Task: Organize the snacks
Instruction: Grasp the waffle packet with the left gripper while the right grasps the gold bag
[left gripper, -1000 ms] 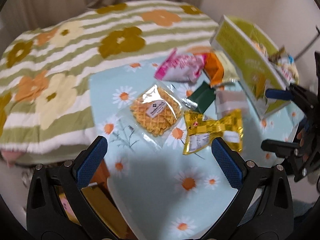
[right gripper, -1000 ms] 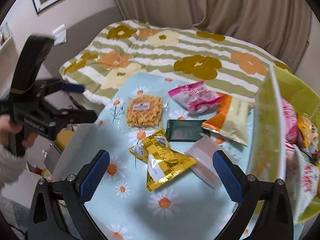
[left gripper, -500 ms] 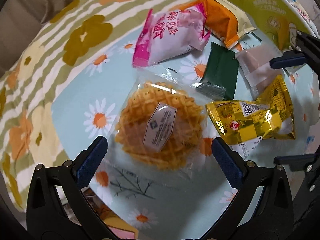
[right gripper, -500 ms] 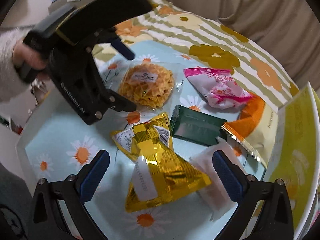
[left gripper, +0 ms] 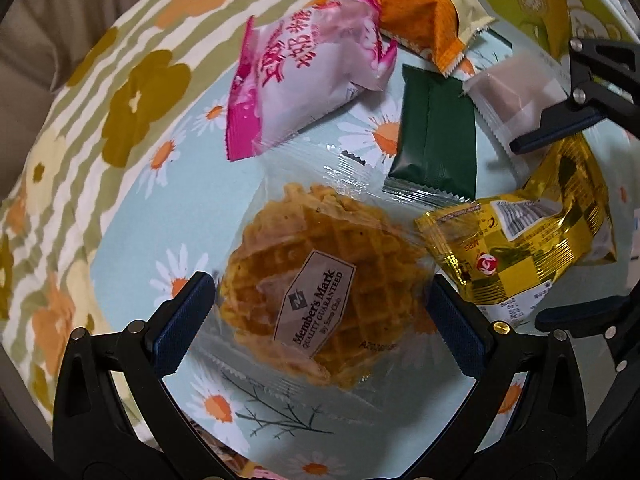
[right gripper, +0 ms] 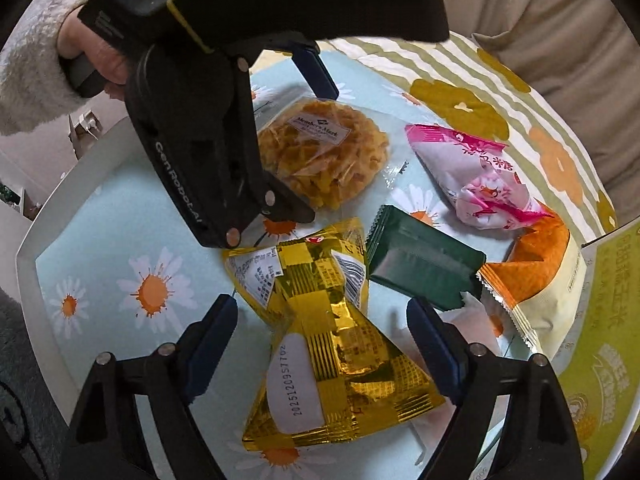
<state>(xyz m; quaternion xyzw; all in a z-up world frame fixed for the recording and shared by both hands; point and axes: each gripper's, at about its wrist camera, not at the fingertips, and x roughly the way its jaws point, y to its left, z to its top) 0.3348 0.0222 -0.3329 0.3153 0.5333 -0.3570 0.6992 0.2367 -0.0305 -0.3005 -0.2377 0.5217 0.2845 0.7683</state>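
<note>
Snacks: six loose packets lie scattered on a tray [right gripper: 44, 216] with a daisy print, a pale raised rim showing at the left of the right wrist view; none has yet gone into the green box [right gripper: 612, 320] at the right edge.
Waffle pack [left gripper: 316, 292]: lower centre of the left wrist view, flat in clear wrap, label up.
Left gripper [left gripper: 316, 324]: pointed steeply down over the waffle pack, jaws wide to either side of it, blue pads short of the wrap by the look of it, nothing held; likely placed so to take the pack across its width.
Gold packet [right gripper: 320, 340]: centre to lower centre of the right wrist view, puffed and pyramid-shaped.
Right gripper [right gripper: 320, 344]: jaws closing, the gold packet between them, pads not seen to press yet; probably each hand takes one snack at once.
Person's hand [right gripper: 96, 60]: upper left of the right wrist view, fluffy white sleeve, holding the left tool's handle.
Readable text: "Member's Mark, Quality Guaranteed" on the waffle label; "20251209S7702" on the gold packet's white patch.
Other packets: pink packet [left gripper: 304, 76] with red Chinese characters, orange-and-cream packet [left gripper: 420, 12], dark green packet [left gripper: 436, 140] unmarked, and a frosted pale one [left gripper: 516, 96] under the right tool's finger; small print too fine to read.
</note>
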